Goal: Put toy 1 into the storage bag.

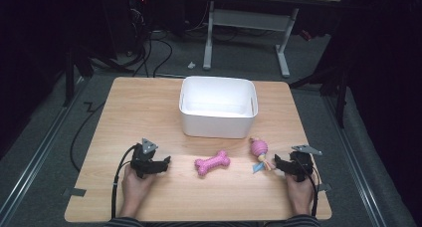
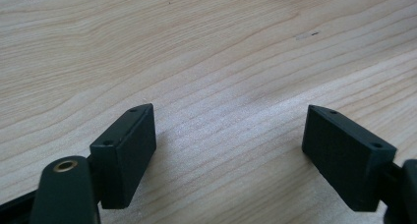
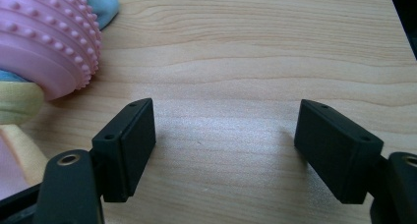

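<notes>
A pink bone-shaped toy (image 1: 212, 163) lies on the wooden table (image 1: 139, 112) near the front middle. To its right lies a pink studded ball toy (image 1: 259, 148) with pastel rope ends (image 1: 263, 166); the ball toy (image 3: 46, 42) looms at the upper left of the right gripper view. My left gripper (image 1: 166, 162) rests on the table left of the bone, jaws open over bare wood (image 2: 228, 135). My right gripper (image 1: 276, 162) sits just right of the rope ends, open with nothing between its jaws (image 3: 223, 145).
A white rectangular bin (image 1: 218, 107) stands behind the toys at the table's middle back. Beyond the table a desk frame (image 1: 249, 23) and cables lie on the dark floor. The person's hands enter from the front edge.
</notes>
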{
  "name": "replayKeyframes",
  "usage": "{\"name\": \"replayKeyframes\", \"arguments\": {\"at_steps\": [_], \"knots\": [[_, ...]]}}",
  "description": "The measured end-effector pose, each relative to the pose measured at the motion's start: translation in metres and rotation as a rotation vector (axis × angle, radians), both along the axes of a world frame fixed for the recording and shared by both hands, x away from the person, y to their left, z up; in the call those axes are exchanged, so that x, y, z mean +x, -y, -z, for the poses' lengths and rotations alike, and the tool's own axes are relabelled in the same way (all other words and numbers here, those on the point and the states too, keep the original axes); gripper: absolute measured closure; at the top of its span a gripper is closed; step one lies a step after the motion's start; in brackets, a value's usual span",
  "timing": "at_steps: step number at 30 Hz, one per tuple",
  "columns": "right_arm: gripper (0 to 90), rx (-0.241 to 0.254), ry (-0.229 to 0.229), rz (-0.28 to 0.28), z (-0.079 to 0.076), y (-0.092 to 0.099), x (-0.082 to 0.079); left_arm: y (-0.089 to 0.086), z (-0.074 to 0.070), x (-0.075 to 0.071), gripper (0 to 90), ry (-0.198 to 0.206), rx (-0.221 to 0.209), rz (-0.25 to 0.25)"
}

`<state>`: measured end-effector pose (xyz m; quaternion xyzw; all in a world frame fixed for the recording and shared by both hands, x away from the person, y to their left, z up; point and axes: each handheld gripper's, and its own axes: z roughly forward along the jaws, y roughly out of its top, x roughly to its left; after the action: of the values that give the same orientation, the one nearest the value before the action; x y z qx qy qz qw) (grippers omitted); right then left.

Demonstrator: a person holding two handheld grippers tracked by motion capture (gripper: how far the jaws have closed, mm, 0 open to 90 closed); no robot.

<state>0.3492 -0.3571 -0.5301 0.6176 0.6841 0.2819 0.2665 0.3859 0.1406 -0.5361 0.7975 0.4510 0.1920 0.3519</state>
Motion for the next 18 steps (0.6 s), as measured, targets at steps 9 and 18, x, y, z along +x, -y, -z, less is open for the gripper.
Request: {"name": "replayKeyframes", "arguments": {"at_steps": [9,18], "knots": [[23.7,-0.001,0.002,-0.010,0.0001,-0.0008,-0.0004,0.0000,0.0000,0.0001,20.8,0.000,0.000,0.002],[23.7,-0.003,0.002,-0.013,0.0000,-0.0007,-0.0004,0.0000,0.0000,0.0014,20.4,-0.003,-0.004,0.012]]}}
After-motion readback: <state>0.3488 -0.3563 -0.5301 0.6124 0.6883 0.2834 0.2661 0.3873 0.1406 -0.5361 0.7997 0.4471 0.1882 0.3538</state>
